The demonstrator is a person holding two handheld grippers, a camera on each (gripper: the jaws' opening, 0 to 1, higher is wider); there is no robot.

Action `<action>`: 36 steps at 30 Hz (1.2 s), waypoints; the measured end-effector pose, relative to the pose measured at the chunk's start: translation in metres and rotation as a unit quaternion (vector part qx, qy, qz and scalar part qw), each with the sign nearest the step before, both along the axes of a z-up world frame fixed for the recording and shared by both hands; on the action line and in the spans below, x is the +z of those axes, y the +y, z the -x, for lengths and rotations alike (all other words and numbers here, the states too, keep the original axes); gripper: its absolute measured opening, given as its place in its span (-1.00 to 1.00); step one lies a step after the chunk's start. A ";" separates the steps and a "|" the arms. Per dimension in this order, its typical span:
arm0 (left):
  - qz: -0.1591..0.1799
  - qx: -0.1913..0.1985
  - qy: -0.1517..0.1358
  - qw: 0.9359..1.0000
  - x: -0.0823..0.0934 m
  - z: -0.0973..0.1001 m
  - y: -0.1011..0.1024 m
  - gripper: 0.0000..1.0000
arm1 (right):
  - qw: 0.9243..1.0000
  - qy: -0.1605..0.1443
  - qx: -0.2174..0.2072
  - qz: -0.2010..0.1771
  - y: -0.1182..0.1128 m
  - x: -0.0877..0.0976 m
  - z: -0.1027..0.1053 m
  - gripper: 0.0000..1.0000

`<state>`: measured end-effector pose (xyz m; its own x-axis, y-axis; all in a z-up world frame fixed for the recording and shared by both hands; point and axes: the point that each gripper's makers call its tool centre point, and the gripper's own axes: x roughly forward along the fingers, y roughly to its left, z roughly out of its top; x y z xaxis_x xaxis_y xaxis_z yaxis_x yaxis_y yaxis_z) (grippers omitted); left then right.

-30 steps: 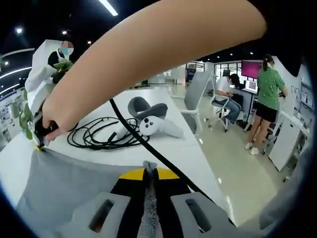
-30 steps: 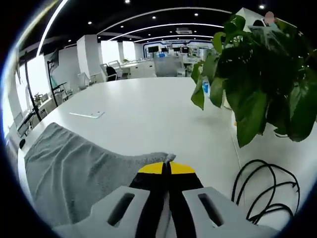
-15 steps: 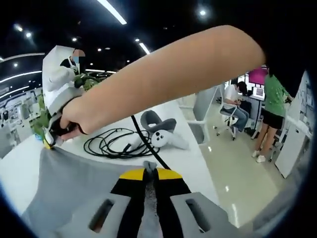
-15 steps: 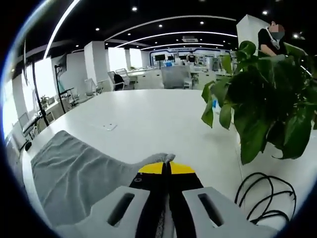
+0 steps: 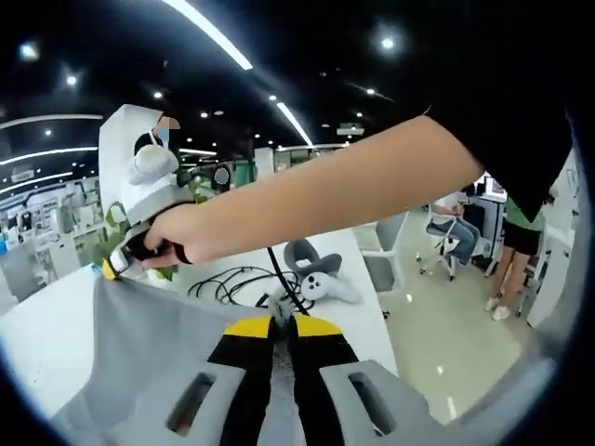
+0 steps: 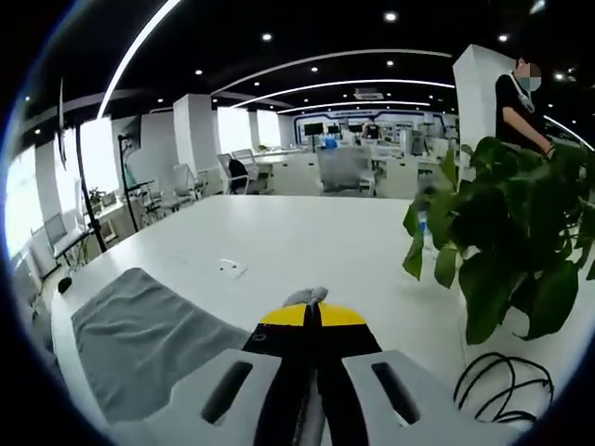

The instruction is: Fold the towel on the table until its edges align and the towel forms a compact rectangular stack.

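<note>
In the left gripper view, the left gripper (image 5: pixel 282 323) has its jaws pressed together on a fold of the grey towel (image 5: pixel 153 344), a tuft of cloth poking out just past the yellow tips. From that pinch the towel spreads away to the left and up, held off the white table (image 5: pixel 37 330), to a second corner caught by the right gripper (image 5: pixel 119 265), which a hand (image 5: pixel 177 237) grips at the end of a bare forearm crossing the view. Past the towel, toward the table's far right edge, a coil of black cable (image 5: pixel 237 283) lies beside a white and grey headset (image 5: pixel 316 279), and a leafy plant (image 5: pixel 191 190) stands behind the hand. Farther off, people are at desks beyond an office chair (image 5: pixel 383 265). In the right gripper view, the right gripper (image 6: pixel 314 314) is likewise clamped on a towel (image 6: pixel 153 348) corner, cloth showing at its tips, with the rest hanging down to the left near the table (image 6: pixel 307 242) edge. A small flat white item (image 6: pixel 228 267) lies on the bare top farther in, the plant (image 6: pixel 507 251) and cable (image 6: pixel 502 381) sit at the right, and a person (image 6: pixel 521 111) stands behind the plant.
</note>
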<state>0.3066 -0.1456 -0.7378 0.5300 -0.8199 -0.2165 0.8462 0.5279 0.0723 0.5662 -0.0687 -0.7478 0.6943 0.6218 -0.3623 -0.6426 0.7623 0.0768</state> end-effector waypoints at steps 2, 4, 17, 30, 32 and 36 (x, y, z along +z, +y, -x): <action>0.006 0.003 0.000 1.000 0.005 0.002 0.004 -0.87 | 1.000 -0.007 0.002 0.001 0.005 0.007 0.002 -1.00; 0.008 0.007 -0.007 1.000 0.011 0.005 0.008 -0.87 | 1.000 -0.012 0.003 -0.001 0.008 0.014 0.003 -1.00; 0.049 0.056 -0.051 0.996 0.065 0.016 0.057 -0.87 | 0.998 -0.046 0.029 -0.034 0.055 0.071 0.018 -1.00; 0.076 0.109 -0.086 0.987 0.107 0.033 0.109 -0.87 | 0.994 -0.070 0.065 -0.046 0.107 0.116 0.034 -1.00; 0.079 0.116 -0.090 0.986 0.111 0.035 0.116 -0.87 | 0.994 -0.070 0.069 -0.050 0.115 0.120 0.037 -1.00; 0.089 0.134 -0.098 0.982 0.119 0.037 0.133 -0.87 | 0.992 -0.078 0.081 -0.049 0.134 0.128 0.043 -1.00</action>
<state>0.2695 -0.0128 -0.6192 0.7496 -0.6604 0.0451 0.6537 0.7493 0.1059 0.5233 0.0652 -0.6202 0.6254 0.7566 -0.1908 -0.7657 0.6421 0.0361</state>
